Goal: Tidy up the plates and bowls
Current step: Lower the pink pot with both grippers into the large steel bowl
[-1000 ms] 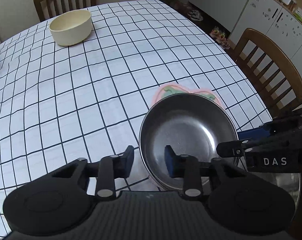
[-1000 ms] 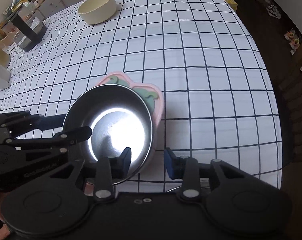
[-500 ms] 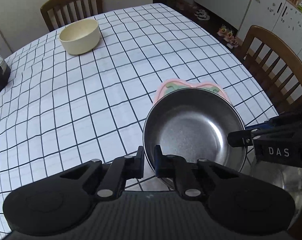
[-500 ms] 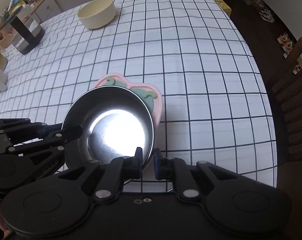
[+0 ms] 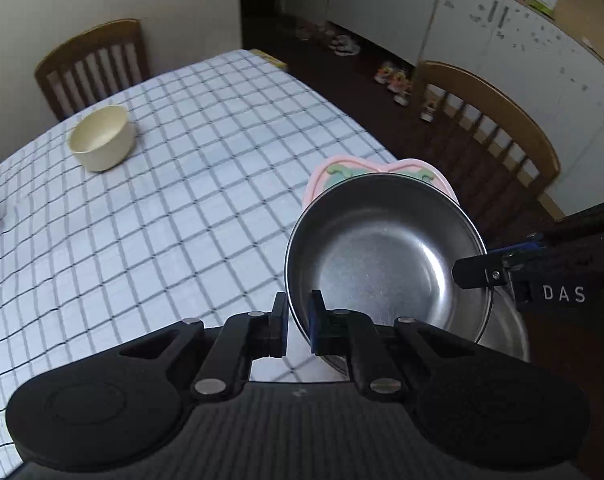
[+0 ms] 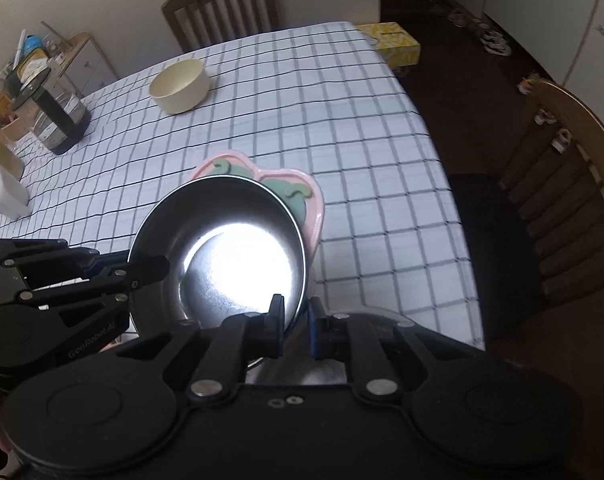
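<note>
A steel bowl (image 5: 381, 252) (image 6: 230, 232) hangs tilted above the checked tablecloth (image 5: 182, 200). My left gripper (image 5: 298, 320) (image 6: 150, 268) is shut on the bowl's near-left rim. On the opposite rim my right gripper (image 6: 296, 320) (image 5: 473, 276) is shut as well. A pink plate with green shapes (image 5: 341, 166) (image 6: 298, 192) shows just past the bowl's far rim. I cannot tell whether it rests on the cloth or rises with the bowl. A cream bowl (image 5: 100, 138) (image 6: 180, 86) stands alone at the far side of the table.
A second steel bowl (image 5: 509, 332) sits low under the held one. A dark jar (image 6: 56, 120) and a white cup (image 6: 2, 196) stand at the table's left. Wooden chairs (image 5: 94, 64) (image 6: 573, 184) flank the table; a yellow box (image 6: 393, 44) lies beyond the far corner.
Both grippers closed from open onto the steel bowl's rim, then rose with it. The table now looks farther below and more of the room shows.
</note>
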`<state>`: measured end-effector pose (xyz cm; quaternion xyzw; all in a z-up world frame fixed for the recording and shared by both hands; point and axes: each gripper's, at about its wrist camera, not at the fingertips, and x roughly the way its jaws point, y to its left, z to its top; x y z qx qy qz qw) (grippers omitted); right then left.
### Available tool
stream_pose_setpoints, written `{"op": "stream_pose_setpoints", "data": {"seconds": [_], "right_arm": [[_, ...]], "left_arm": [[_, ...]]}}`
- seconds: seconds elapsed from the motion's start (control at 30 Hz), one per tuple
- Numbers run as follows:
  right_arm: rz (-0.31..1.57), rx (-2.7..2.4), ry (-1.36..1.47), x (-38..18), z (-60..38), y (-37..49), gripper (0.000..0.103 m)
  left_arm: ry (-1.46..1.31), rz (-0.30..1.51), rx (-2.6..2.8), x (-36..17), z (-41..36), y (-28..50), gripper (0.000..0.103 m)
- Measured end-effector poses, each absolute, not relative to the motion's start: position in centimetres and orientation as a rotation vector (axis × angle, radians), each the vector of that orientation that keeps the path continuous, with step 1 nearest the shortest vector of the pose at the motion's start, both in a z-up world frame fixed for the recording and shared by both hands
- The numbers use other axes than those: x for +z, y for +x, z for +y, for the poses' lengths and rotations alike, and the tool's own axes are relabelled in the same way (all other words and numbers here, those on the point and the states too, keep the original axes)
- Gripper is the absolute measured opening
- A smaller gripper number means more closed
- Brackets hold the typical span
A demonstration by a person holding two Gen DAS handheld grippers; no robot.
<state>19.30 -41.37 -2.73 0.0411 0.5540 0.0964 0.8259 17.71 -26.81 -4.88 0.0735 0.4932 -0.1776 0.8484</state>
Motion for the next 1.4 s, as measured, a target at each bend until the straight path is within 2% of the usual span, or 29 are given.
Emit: {"op": "stream_pose_setpoints", "data": {"seconds": [0.2,0.43,0.87,1.4], "right_arm": [[1.208,0.106,0.148,-3.8,-45.7,15.2,0.012],[1.275,0.02,0.239,-7.6,-48.5,11.3,0.012],[1.306,0.038,0.236,-10.5,-47.5,11.5,0.012],[1.306,0.11,0.197,-10.2,-45.1,13.3,0.013]], "left_arm": [[0.233,1.066,-0.485,-6.6,-31.4,15.2,0.009],[0.298,1.125,-0.553,-10.1,-34.5,13.2,0.009],[0.324,1.135,-0.52,-11.8,-33.6,14.5,0.009],[0.312,1.118,-0.487,-10.7,-32.0,15.6,0.008]]}}
